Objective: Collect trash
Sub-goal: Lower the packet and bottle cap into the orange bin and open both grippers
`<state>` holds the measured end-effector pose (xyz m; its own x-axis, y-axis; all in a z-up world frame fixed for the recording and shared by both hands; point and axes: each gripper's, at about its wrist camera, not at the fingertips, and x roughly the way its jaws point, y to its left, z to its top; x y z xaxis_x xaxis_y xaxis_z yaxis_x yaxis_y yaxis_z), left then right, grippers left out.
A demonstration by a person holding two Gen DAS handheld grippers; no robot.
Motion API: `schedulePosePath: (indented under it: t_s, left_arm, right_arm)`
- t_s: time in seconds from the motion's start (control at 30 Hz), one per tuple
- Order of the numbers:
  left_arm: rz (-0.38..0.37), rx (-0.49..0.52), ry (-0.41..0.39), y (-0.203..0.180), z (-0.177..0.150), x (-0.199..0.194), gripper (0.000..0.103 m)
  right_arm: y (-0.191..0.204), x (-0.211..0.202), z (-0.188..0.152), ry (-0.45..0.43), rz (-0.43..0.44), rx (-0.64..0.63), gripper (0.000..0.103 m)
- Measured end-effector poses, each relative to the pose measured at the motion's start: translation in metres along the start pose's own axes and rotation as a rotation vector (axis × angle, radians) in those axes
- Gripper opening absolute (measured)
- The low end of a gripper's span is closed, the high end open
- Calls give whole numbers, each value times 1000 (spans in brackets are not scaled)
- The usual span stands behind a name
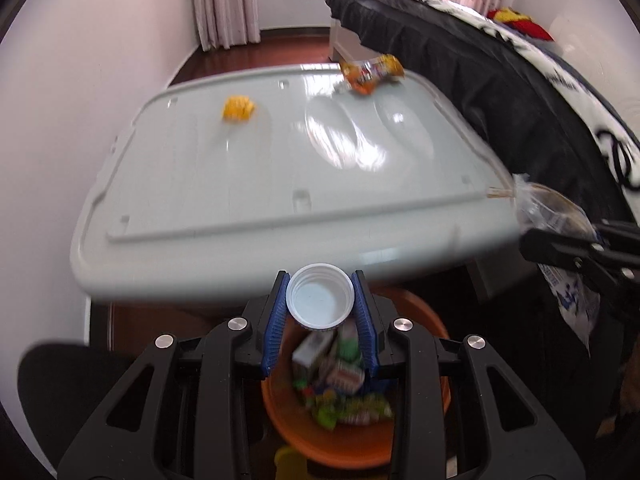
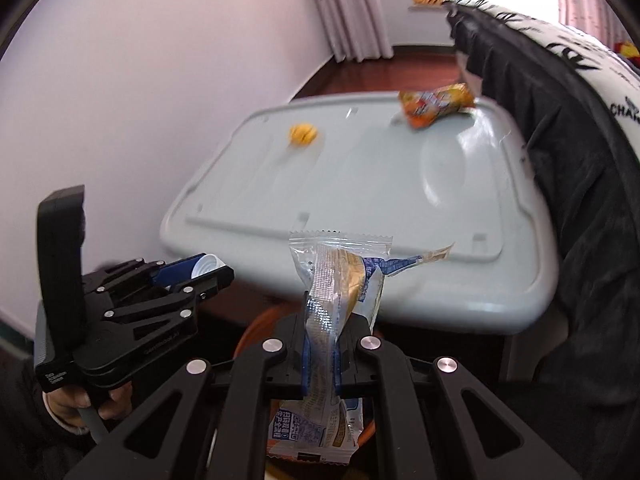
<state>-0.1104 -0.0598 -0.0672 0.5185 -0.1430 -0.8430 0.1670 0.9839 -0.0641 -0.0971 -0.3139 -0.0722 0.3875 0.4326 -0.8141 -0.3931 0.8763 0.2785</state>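
My left gripper (image 1: pixel 321 300) is shut on a white bottle cap (image 1: pixel 320 296), held above an orange bin (image 1: pixel 416 432) that holds several wrappers and cartons. My right gripper (image 2: pixel 322 340) is shut on a clear plastic wrapper (image 2: pixel 340 276) with blue and gold print, above the same orange bin (image 2: pixel 256 328). The left gripper with the cap also shows in the right wrist view (image 2: pixel 200 272). On the pale grey lid (image 1: pixel 260 184) lie a crumpled yellow scrap (image 1: pixel 239 108) and an orange snack wrapper (image 1: pixel 370 72). These also show in the right wrist view: scrap (image 2: pixel 303 134), orange wrapper (image 2: pixel 436 103).
The grey lid (image 2: pixel 380 192) tops a storage box beside a bed with a black skirt (image 1: pixel 500 92) on the right. A white wall (image 1: pixel 80 100) runs on the left. Dark wooden floor and curtains (image 1: pixel 226 4) lie beyond.
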Motion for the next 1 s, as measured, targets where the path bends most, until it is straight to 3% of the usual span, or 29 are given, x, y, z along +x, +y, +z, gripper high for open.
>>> schedulePosePath:
  t_s: [0.2, 0.37, 0.73, 0.8, 0.83, 0.87, 0.9, 1.0]
  left_arm:
    - [-34, 7, 122, 4, -50, 15, 31]
    - [-53, -23, 245, 7, -64, 43, 31]
    - [-60, -43, 302, 7, -70, 59, 31]
    - [-61, -41, 310, 7, -70, 60, 32]
    - [-57, -41, 317, 7, -70, 62, 37]
    - [-45, -42, 327, 8, -70, 64, 65]
    - [-13, -48, 323, 9, -70, 63, 87]
    - [-20, -57, 302, 12, -67, 59, 89]
  right_arm:
    - [11, 32, -28, 176, 53, 12, 8]
    - [4, 60, -33, 298, 103, 58, 8]
    - [5, 86, -36, 385, 133, 34, 9]
    - [8, 89, -35, 396, 121, 10, 24]
    - [9, 89, -35, 398, 102, -5, 57]
    - [8, 88, -35, 387, 93, -7, 75]
    - [7, 86, -34, 376, 95, -6, 75]
    - [0, 81, -31, 355, 111, 9, 75]
